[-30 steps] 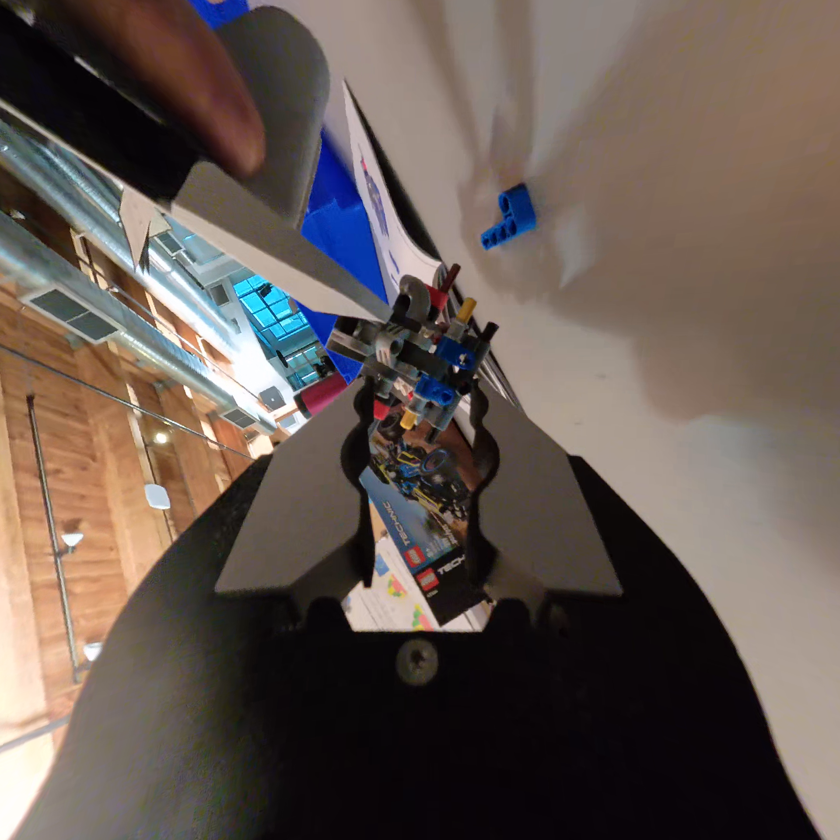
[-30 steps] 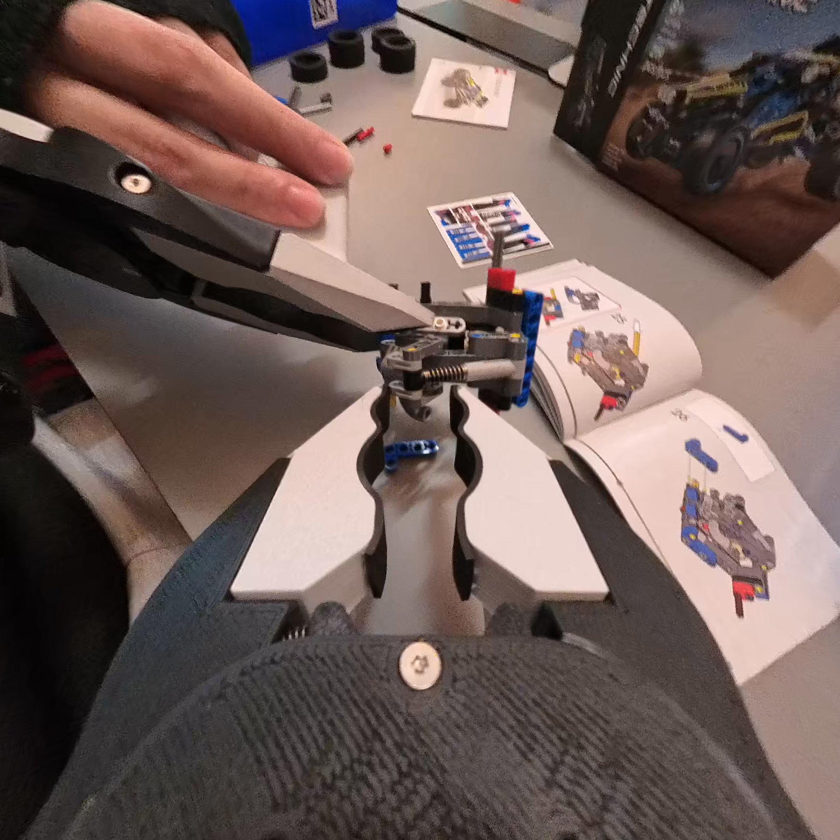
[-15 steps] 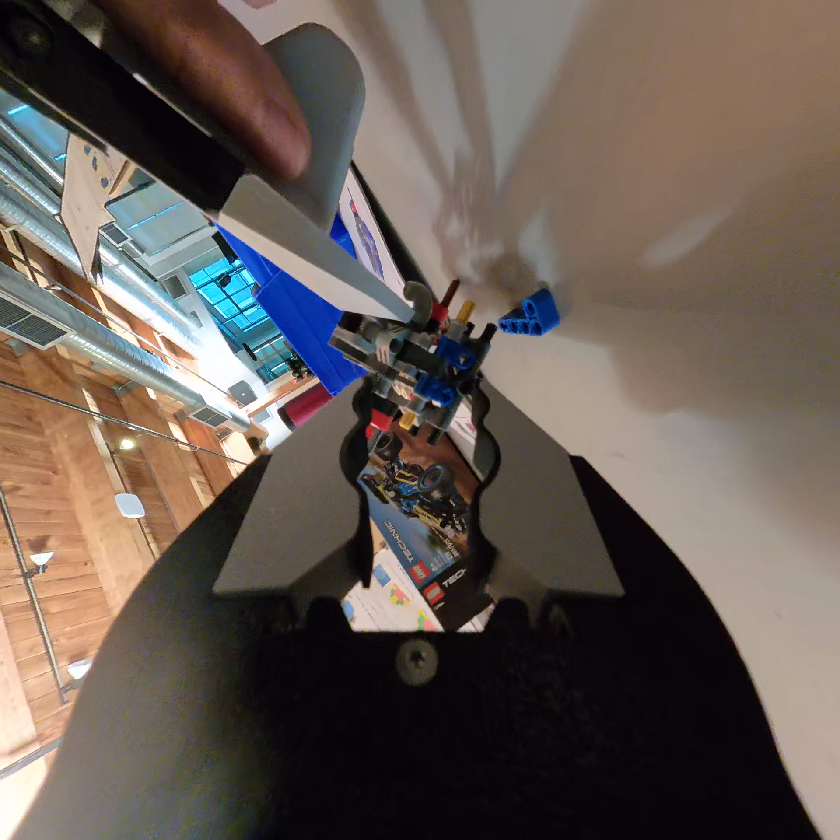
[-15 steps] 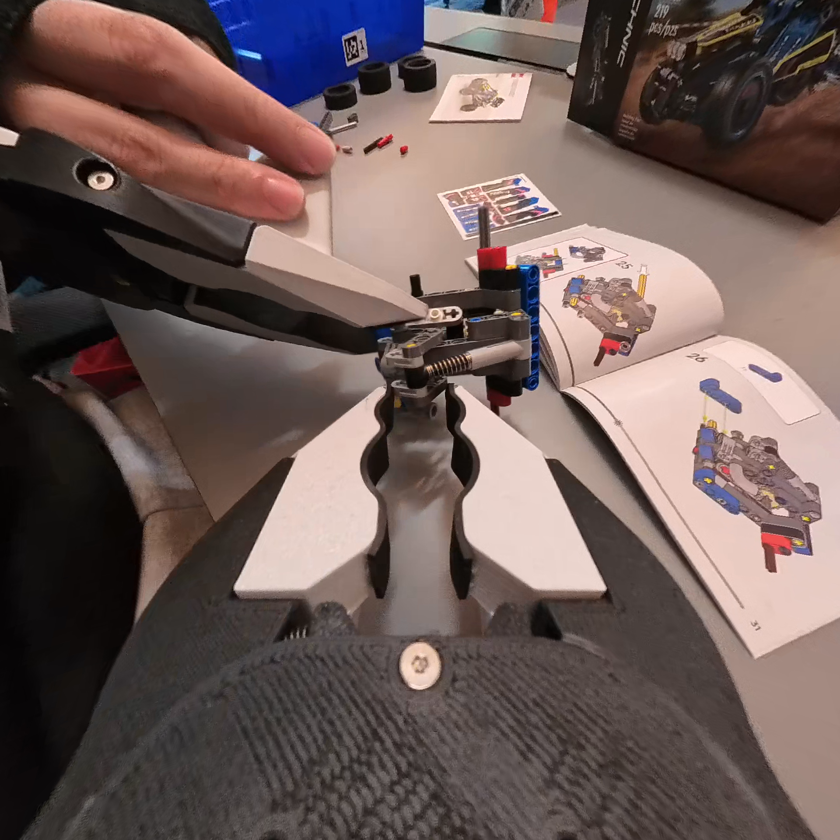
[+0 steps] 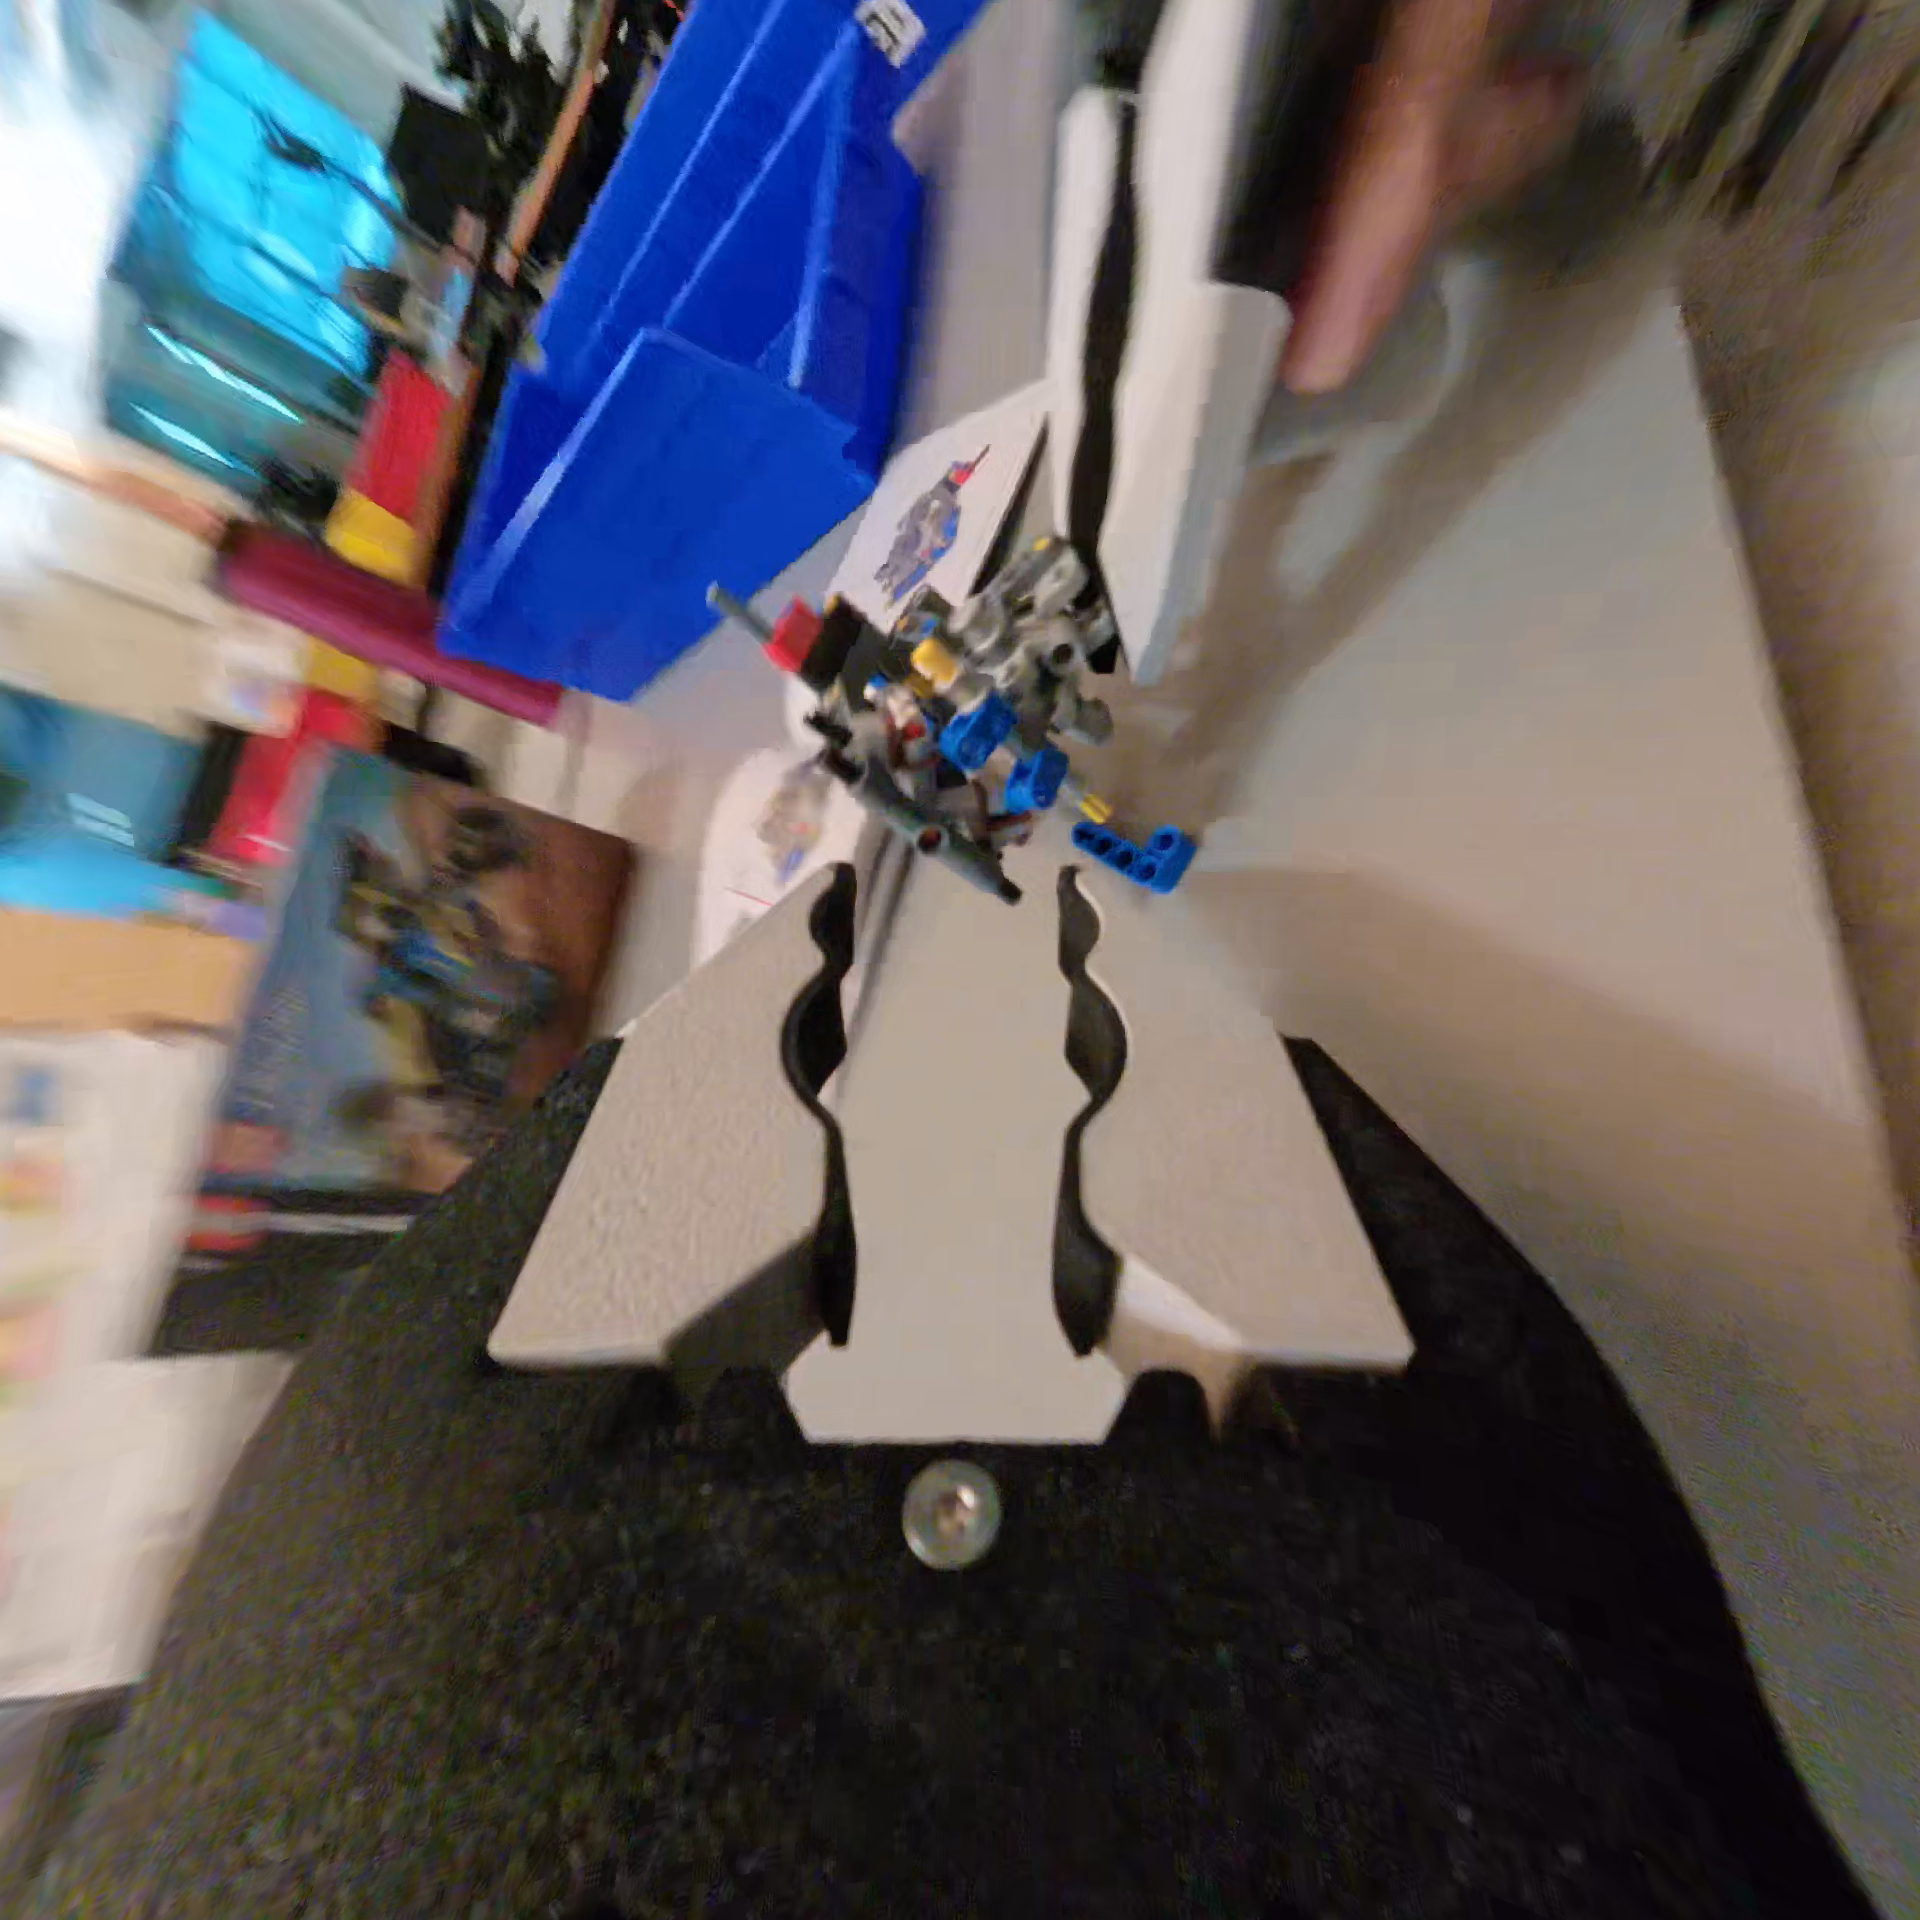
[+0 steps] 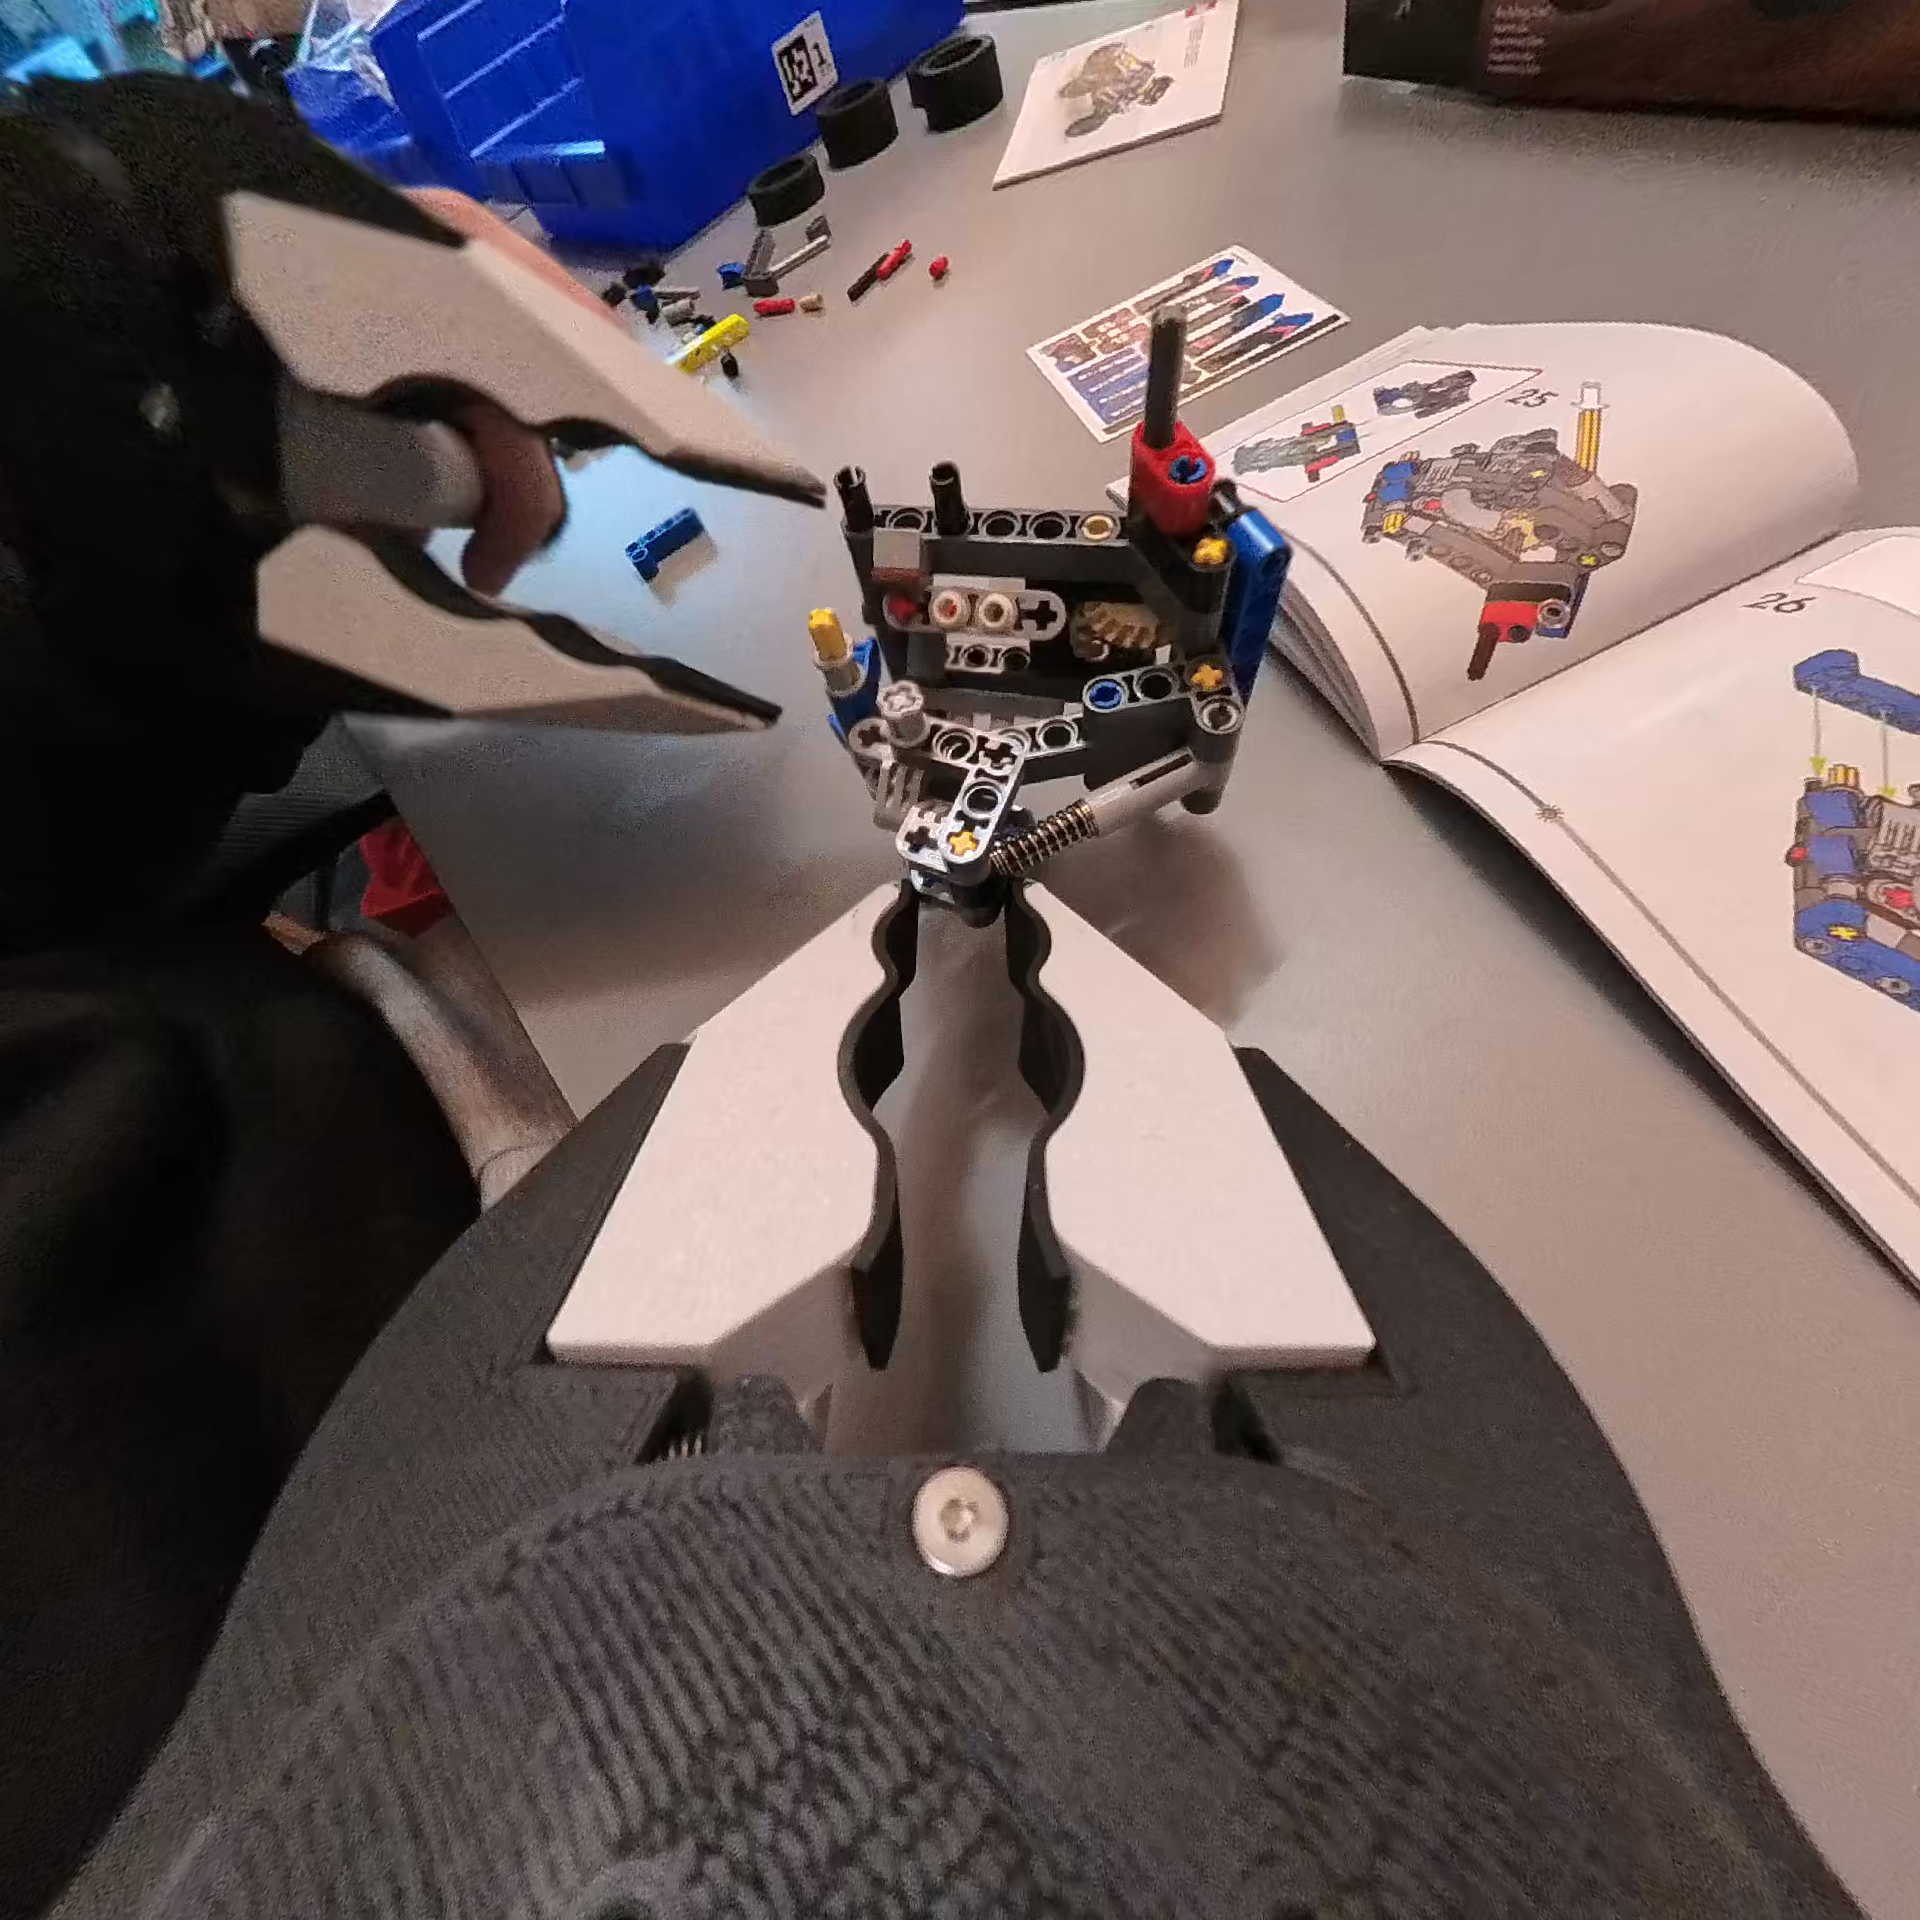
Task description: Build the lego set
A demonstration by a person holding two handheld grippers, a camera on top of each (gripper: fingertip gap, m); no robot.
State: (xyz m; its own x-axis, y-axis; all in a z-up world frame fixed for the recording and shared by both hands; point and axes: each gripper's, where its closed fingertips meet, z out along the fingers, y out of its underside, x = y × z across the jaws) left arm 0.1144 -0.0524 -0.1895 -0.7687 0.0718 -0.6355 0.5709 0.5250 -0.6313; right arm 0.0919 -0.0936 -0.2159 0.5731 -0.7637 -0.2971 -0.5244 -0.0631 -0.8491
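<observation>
- One partly built lego chassis point(image 6: 1049, 644) stands near the surface point(image 6: 1455, 1039) centre, clamped at its lower end by the right hand-held gripper point(image 6: 961, 904).
- Left hand-held gripper point(image 6: 790, 597), at nine o'clock, gapes empty.
- Blue beam point(image 6: 665, 540), wheels point(image 6: 857, 123) and small pins point(image 6: 717, 301) remain unfitted at eleven o'clock; much assembly remains.

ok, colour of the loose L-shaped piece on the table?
Blue. The L-shaped piece shows best in the right wrist view.

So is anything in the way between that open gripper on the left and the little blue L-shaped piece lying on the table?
Nothing visible blocks it. In the right wrist view the left gripper is open beside the half-built model, and the blue L-shaped piece lies alone on bare table below and behind its fingertips. The right gripper holds the model clear of it.
</observation>
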